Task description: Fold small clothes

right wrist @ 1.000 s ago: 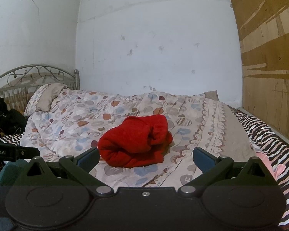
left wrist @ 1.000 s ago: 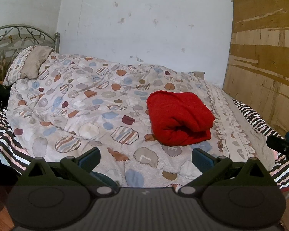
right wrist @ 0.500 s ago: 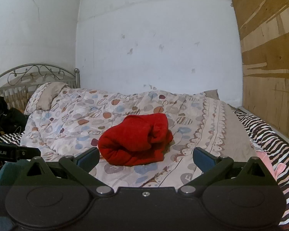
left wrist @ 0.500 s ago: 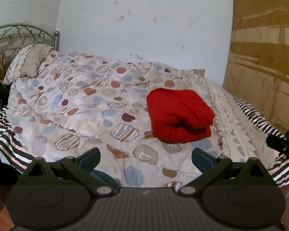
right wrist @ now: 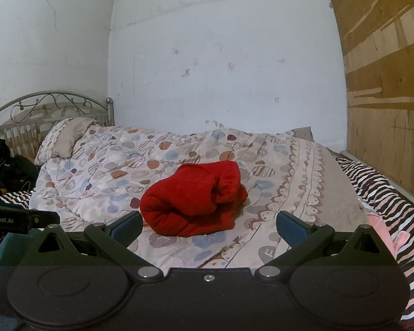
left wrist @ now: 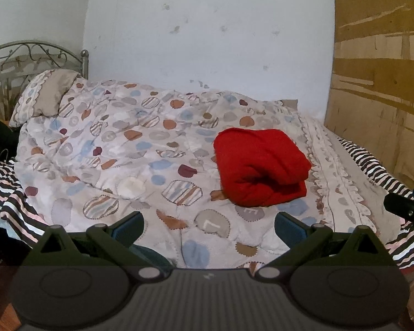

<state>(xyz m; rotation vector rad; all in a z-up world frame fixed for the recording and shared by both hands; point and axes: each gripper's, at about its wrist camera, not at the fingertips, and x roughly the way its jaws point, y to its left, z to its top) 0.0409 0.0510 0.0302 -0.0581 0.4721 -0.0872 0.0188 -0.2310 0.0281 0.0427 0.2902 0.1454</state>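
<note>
On the bed's quilt (left wrist: 118, 149) we see the folded red garment (left wrist: 260, 165), at one o'clock from our left tongs (left wrist: 209, 224); both left and right tongs (right wrist: 209, 224) gape apart, empty.

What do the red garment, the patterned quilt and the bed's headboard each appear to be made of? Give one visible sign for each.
Red garment: probably fleece or thick knit; matte, fuzzy surface, plump rounded folds.
Patterned quilt: seemingly a padded printed fabric, perhaps cotton; puffy, soft creases, no shine.
Headboard: likely metal with a dull grey finish; thin curled scrollwork and a knobbed post.
</note>
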